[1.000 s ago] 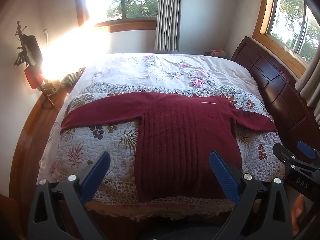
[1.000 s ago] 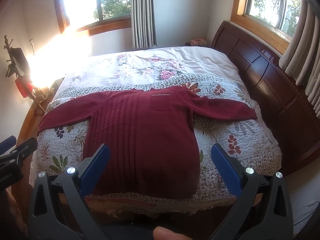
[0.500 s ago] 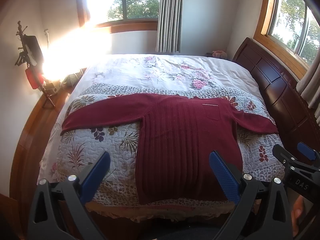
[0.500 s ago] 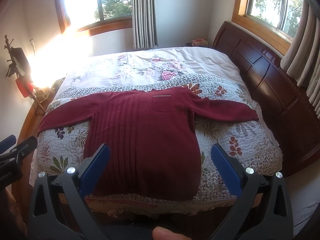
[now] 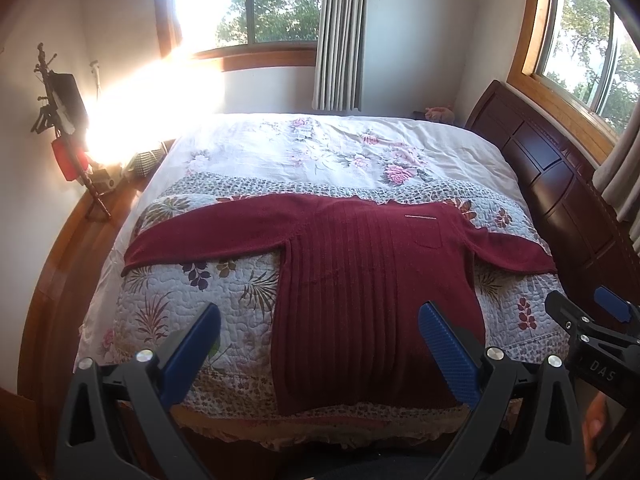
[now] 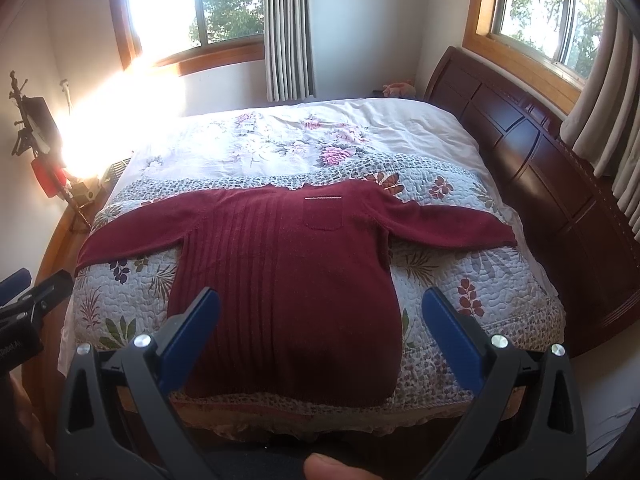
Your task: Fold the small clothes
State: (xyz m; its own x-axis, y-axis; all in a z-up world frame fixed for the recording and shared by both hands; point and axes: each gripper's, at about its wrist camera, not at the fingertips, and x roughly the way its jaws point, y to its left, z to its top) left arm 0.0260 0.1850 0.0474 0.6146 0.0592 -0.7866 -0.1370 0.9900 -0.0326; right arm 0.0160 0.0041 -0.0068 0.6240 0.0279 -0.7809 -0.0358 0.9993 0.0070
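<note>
Floral quilt (image 5: 208,300), dark headboard (image 6: 540,168), curtains (image 5: 340,32)

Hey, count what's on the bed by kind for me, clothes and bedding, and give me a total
Sweaters: 1, dark red, spread flat with both sleeves out
Quilts: 1, leaf-patterned, under the sweater
Flowered sheets: 1, on the far half of the bed
Total: 3

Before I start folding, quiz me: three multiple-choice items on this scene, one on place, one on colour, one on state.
1. Where does the sweater lie?
A. on the quilt at the near end of the bed
B. on the floor
C. over the headboard

2. What colour is the sweater?
A. navy
B. dark red
C. white

3. How are its sleeves?
A. folded across the chest
B. rolled up
C. spread out to both sides

Answers: 1 A, it rests flat on the quilt. 2 B, the knit is dark red throughout. 3 C, each sleeve stretches sideways, nothing folded yet.
</note>
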